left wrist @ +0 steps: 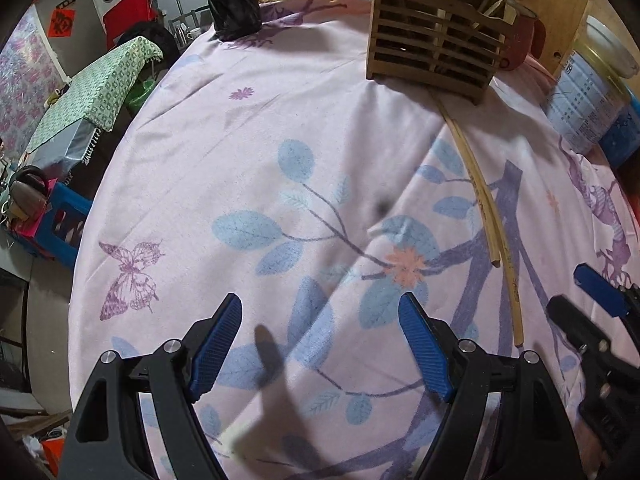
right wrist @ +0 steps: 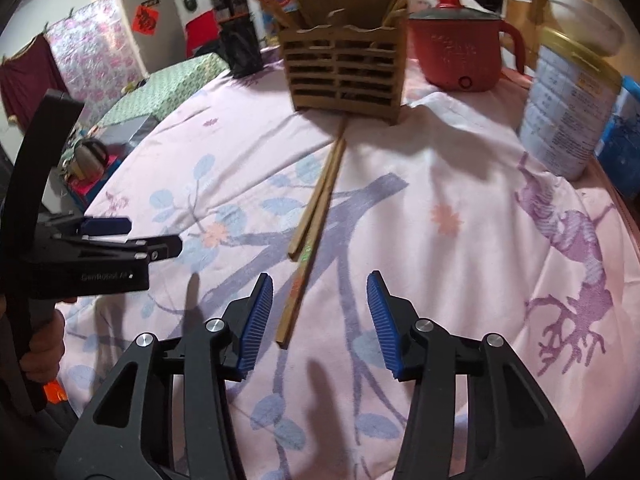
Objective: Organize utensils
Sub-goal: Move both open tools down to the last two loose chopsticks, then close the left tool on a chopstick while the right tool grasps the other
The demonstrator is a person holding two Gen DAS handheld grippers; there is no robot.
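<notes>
Pink floral cloth over the surface; cluttered room behind. Chopsticks lying flat, running from the wooden holder toward the right claw, tips just ahead of it. Left claw and right claw wide open, holding nothing.

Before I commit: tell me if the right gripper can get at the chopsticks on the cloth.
Probably yes: the right gripper is open, the chopsticks lie just ahead with nothing between.
</notes>
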